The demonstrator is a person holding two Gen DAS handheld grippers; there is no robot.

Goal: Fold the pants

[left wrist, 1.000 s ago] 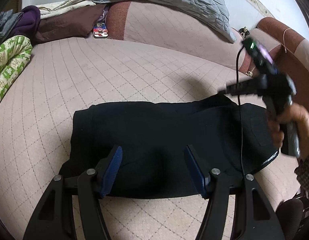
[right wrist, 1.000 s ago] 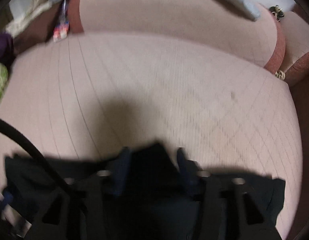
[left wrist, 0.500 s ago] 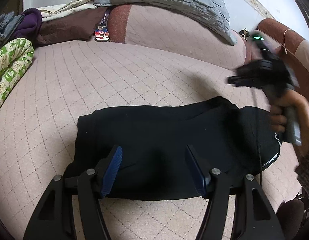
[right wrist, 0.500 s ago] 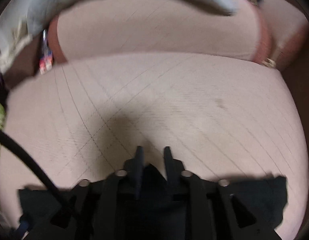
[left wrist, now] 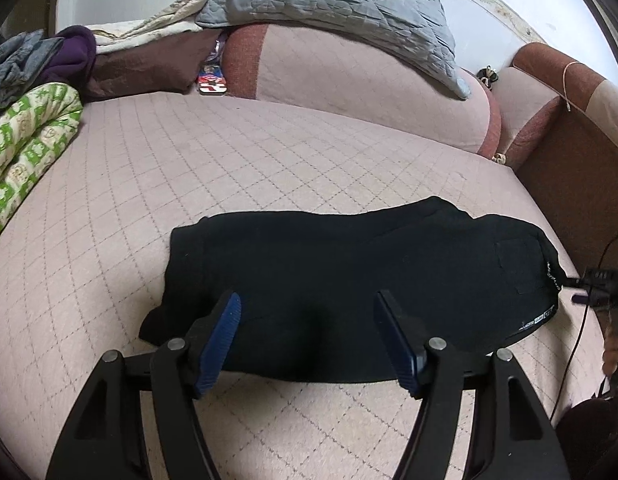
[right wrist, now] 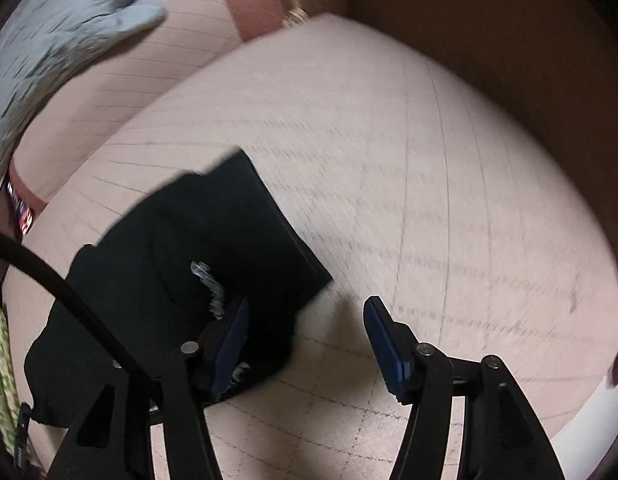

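Observation:
Black pants [left wrist: 349,276] lie folded into a long flat bundle on the pink quilted sofa seat [left wrist: 189,168]. My left gripper [left wrist: 307,338] is open and empty, hovering just above the near edge of the pants. My right gripper [right wrist: 305,344] is open and empty at the waistband end of the pants [right wrist: 197,264], its left finger over the fabric and its right finger over bare seat. The right gripper's body shows at the far right edge of the left wrist view [left wrist: 605,280].
A grey quilted pillow [left wrist: 341,8] lies on the backrest. A green patterned blanket [left wrist: 25,148] and a pile of clothes [left wrist: 49,60] sit at the left. A brown armrest [left wrist: 565,92] bounds the right side. A small colourful packet [left wrist: 212,80] lies by the backrest.
My right gripper was shut on the pants' far edge; it has let go, opened, and swung down to the right end of the pants. The pants now lie flat. My left gripper stayed open.

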